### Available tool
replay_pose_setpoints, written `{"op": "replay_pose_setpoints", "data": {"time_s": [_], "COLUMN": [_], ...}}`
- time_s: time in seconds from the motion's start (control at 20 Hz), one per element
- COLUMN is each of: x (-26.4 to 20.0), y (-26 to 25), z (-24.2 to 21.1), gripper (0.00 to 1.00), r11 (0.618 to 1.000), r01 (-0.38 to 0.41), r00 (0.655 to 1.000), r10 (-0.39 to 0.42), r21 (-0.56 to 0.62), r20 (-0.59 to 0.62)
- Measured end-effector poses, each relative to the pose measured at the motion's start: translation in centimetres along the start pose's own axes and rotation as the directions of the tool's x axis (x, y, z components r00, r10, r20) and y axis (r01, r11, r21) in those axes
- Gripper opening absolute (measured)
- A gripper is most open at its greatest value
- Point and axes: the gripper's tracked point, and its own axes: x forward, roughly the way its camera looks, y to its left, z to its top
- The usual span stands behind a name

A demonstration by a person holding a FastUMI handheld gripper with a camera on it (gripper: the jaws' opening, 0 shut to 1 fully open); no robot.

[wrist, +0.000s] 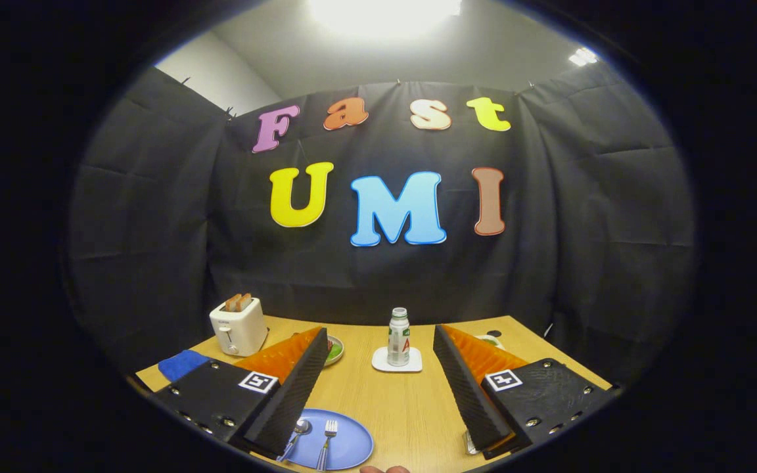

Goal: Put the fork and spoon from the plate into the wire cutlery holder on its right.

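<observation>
Gripper view: fork (327, 441), spoon (297, 433) on plate (352, 445)

One fork (328, 441), one spoon (297, 434)

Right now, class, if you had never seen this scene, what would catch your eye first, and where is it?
The open gripper frames the wooden table. A small bottle stands upright on a white coaster beyond its fingers. Near the left finger lies a blue plate with a fork and spoon on it. At the table's far left corner, a white toaster holds toast.
</observation>
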Motion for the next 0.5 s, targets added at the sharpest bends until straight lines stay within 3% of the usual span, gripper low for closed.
{"op": "replay_pose_setpoints", "data": {"time_s": [0.2,0.5], "x": [0.4,-1.0], "y": [2.9,5.2], "z": [-4.4,-12.3], "gripper": [0.99,0.99], "r11": [0.999,0.994], "r01": [-0.043,-0.094], "r00": [0.989,0.907], "r10": [0.041,0.062], "r21": [-0.011,-0.056], "r20": [-0.143,-0.418]}}
